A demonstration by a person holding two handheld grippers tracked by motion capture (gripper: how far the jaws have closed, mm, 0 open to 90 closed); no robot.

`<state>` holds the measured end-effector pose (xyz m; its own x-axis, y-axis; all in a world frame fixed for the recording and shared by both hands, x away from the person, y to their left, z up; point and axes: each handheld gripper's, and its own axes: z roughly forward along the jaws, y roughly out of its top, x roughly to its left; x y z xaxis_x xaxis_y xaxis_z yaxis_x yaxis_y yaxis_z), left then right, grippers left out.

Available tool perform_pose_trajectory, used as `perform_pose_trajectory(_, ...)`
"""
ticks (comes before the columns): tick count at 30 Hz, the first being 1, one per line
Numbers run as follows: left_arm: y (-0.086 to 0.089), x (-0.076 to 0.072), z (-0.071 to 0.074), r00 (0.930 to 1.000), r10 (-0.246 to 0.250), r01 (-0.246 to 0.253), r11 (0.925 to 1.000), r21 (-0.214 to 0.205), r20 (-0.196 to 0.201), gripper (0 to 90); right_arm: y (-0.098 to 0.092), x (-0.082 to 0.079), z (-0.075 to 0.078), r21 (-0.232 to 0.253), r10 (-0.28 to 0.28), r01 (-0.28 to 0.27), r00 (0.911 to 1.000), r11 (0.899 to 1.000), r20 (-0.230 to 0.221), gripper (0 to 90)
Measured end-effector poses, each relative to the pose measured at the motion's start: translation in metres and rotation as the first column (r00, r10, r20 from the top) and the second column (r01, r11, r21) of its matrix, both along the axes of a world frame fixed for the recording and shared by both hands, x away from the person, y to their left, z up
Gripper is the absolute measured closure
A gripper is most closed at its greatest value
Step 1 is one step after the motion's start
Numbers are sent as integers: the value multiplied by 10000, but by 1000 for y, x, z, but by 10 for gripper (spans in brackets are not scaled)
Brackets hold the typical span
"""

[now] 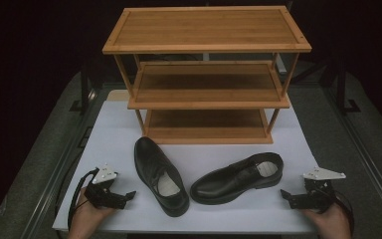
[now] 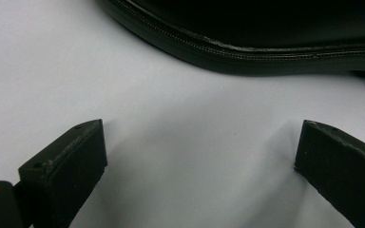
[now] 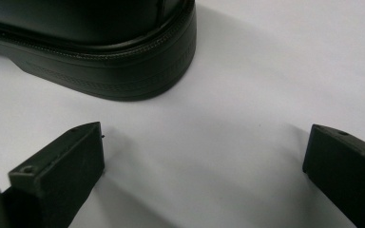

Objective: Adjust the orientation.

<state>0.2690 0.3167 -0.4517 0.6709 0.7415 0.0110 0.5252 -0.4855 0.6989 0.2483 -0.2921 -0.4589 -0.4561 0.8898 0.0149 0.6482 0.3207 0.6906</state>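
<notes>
**Two empty grippers flank a pair of black shoes in front of a shoe rack**

We start at our left gripper [image 1: 110, 195], held low near the front left corner of the white table top [image 1: 114, 129]. Its jaws stand wide apart with nothing between them; in the left gripper view, bare white surface lies between the two black pads, and the stitched sole edge of the left shoe [image 2: 247, 42] curves just beyond them. Our right gripper [image 1: 298, 197] mirrors it near the front right corner, likewise released and empty, with the rounded heel of the right shoe [image 3: 109, 57] close ahead of its left pad.

Moving outward, the left shoe [image 1: 160, 175] lies near the front edge, left of centre, its toe toward the front edge and its heel toward the rack. The right shoe [image 1: 238, 178] lies across it at an angle, toe almost meeting the first shoe, heel toward the right edge. Behind them, along the back edge, stands a three-tier wooden rack [image 1: 206, 74], all shelves bare.

We judge that the step in hand is the first grasp. To do it well, we should approach each shoe at its open collar or heel, where the wall is thin enough for the pads to span, close firmly so the smooth leather does not slip, and lift level before carrying toward a shelf.
</notes>
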Motion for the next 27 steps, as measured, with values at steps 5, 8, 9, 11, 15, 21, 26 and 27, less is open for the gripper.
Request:
perform_pose_trajectory(5, 0, 0, 0, 10000, 0, 0, 10000, -22, 0, 25, 0, 0, 0, 18, 14, -14, 10000, 10000, 12, 0)
perform_pose_trajectory(8, 0, 0, 0, 10000, -4, 4, 10000, 2, 18, 25, 0, 0, 0, 12, 24, -24, 10000, 10000, 29, 0)
perform_pose_trajectory(9, 0, 0, 0, 10000, -4, 4, 10000, 2, 18, 25, 0, 0, 0, 12, 24, -24, 10000, 10000, 29, 0)
perform_pose_trajectory(11, 0, -1, 1, 9999, -49, 49, 10000, -4, 115, 33, 0, 0, 0, 13, 27, -27, 10000, 10000, 33, 0)
perform_pose_trajectory(15, 4, -6, 4, 9998, 150, -147, 9996, -236, 112, 180, -1, 0, 0, 23, 26, -26, 10000, 10000, 30, 0)
perform_pose_trajectory(21, 17, -6, 10, 9995, 300, -293, 9977, -606, 101, 500, -1, 0, 0, 25, 26, -26, 10000, 10000, 30, 0)
perform_pose_trajectory(26, 26, 9, 29, 9981, 598, -579, 9904, -1253, 118, 862, -1, 0, 0, 22, 31, -31, 10000, 10000, 36, 0)
perform_pose_trajectory(27, 26, 9, 29, 9981, 598, -579, 9904, -1253, 118, 899, -1, 0, 0, 22, 31, -31, 10000, 10000, 36, 0)
